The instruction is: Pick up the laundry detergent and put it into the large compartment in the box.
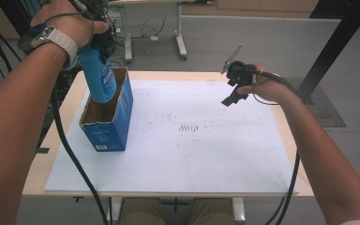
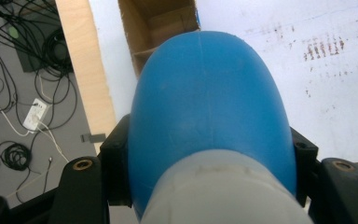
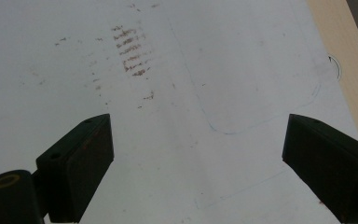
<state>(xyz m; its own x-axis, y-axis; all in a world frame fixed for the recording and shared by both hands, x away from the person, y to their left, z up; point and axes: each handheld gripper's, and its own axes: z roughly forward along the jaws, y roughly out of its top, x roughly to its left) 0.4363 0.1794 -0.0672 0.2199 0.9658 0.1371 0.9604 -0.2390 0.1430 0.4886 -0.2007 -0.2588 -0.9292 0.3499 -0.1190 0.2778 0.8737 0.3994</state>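
Your left gripper jaws clamp the blue bottle, its base below them inside the open box; lower it straight. Right gripper jaws hang open.

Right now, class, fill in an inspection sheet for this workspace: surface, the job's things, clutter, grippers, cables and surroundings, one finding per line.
Surface: white sheet covers the wooden table, with brown smudges near the middle.
Job's things: blue bottle held upright, its lower end inside the open blue carton at the table's left.
Clutter: nothing seen.
Grippers: left gripper shut on the bottle; right gripper open, empty, held above the sheet.
Cables: a black cable trails from each gripper; loose wires lie on the floor to the left.
Surroundings: grey floor, another table's legs behind.
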